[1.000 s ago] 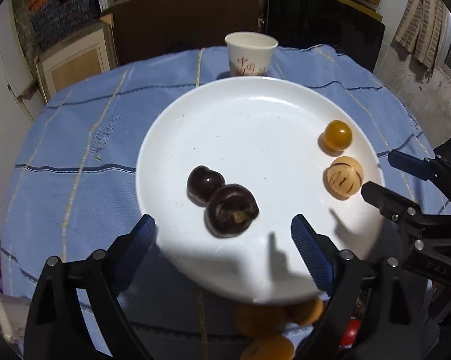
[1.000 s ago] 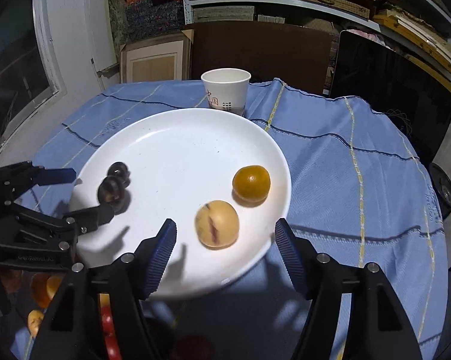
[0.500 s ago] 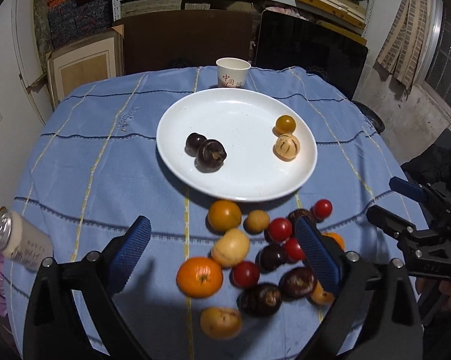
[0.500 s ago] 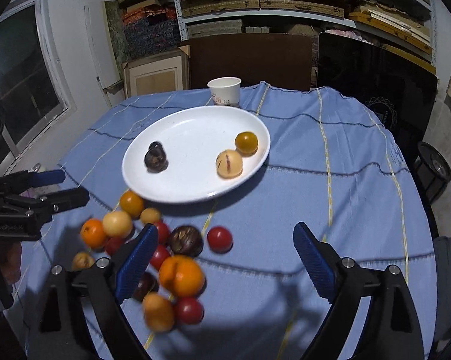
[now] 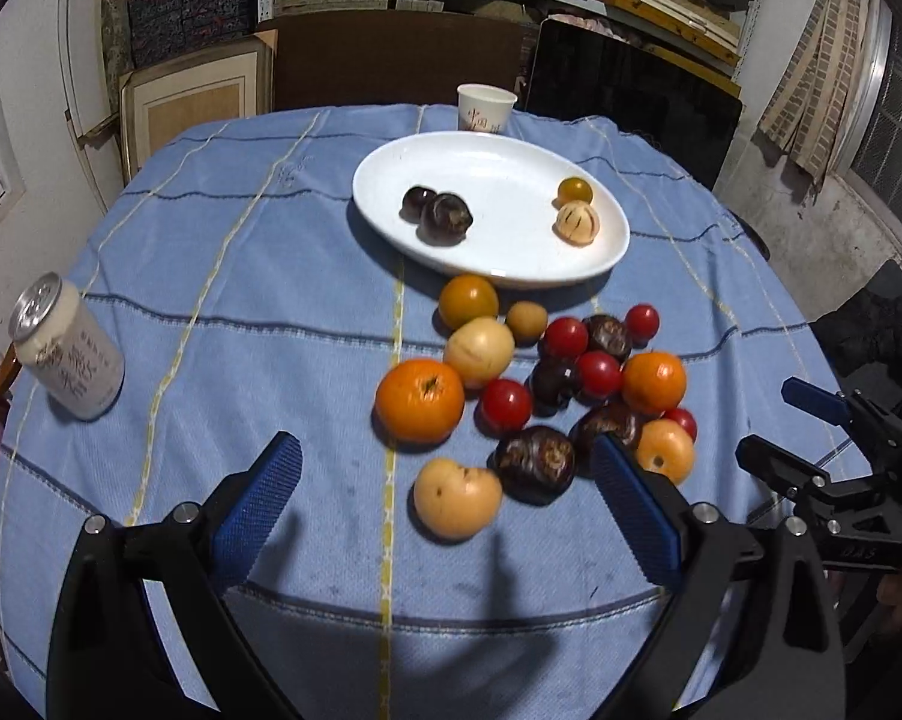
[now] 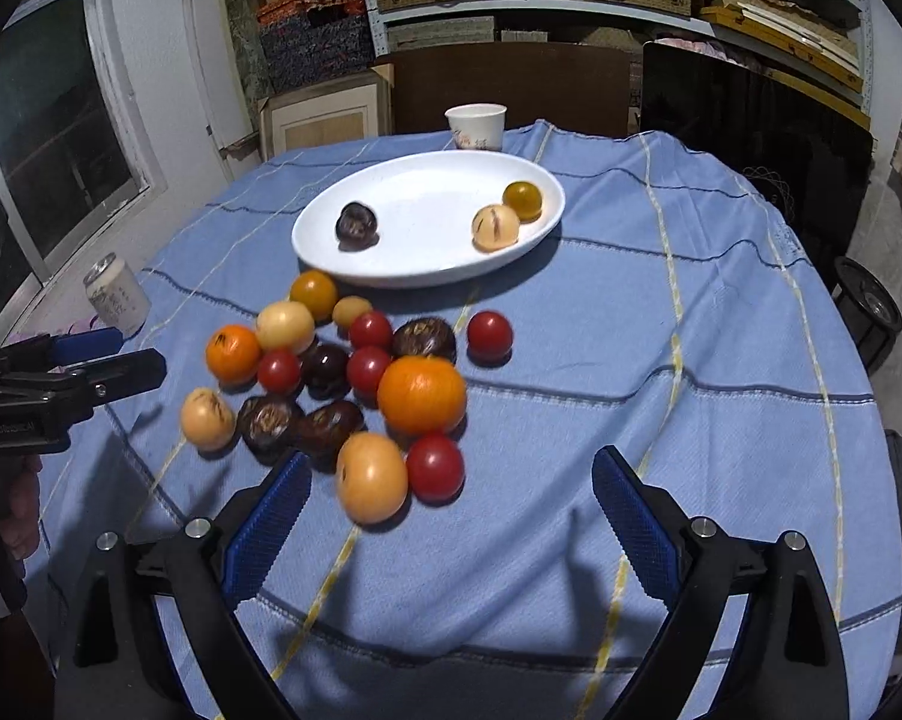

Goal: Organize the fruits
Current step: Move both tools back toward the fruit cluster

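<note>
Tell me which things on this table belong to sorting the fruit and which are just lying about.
For the job:
- white plate holding two dark fruits and two yellow ones
- loose pile of fruit on the blue cloth
- left tool and right tool, both empty

Lying about:
- paper cup
- drink can

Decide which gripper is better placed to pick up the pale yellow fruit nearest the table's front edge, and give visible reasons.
Left, probably. The pale yellow fruit lies just ahead, between the open left gripper pads; for the right gripper, opening and empty, it sits far left.
</note>
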The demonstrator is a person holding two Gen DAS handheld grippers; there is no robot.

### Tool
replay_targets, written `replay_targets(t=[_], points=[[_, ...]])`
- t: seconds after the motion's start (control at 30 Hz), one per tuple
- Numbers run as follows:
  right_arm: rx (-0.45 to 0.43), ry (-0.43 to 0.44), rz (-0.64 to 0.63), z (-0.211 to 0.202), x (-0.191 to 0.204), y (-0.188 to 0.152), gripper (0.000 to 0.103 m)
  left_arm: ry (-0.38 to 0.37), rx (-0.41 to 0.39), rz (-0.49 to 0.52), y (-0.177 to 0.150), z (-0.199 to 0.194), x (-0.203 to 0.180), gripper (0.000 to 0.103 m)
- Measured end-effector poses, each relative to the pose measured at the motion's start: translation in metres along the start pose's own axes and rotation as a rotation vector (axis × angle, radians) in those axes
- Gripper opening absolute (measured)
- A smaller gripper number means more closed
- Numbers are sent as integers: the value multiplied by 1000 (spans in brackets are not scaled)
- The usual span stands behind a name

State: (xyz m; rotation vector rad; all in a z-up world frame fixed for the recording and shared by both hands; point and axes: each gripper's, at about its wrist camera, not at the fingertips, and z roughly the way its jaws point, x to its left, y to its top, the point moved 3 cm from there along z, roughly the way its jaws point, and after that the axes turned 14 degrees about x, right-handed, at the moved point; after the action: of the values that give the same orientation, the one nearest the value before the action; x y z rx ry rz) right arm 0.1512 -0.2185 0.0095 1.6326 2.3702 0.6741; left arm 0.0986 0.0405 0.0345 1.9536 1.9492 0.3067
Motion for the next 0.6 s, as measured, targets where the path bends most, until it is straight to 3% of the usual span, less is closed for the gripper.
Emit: replay_targets(t=[0.47, 0.6], points=[[26, 42, -42, 1, 11, -27, 96, 63, 46, 73, -26, 34, -9, 95], [31, 29, -45, 2, 9, -29, 96, 65, 69, 88, -24, 46, -9, 84]])
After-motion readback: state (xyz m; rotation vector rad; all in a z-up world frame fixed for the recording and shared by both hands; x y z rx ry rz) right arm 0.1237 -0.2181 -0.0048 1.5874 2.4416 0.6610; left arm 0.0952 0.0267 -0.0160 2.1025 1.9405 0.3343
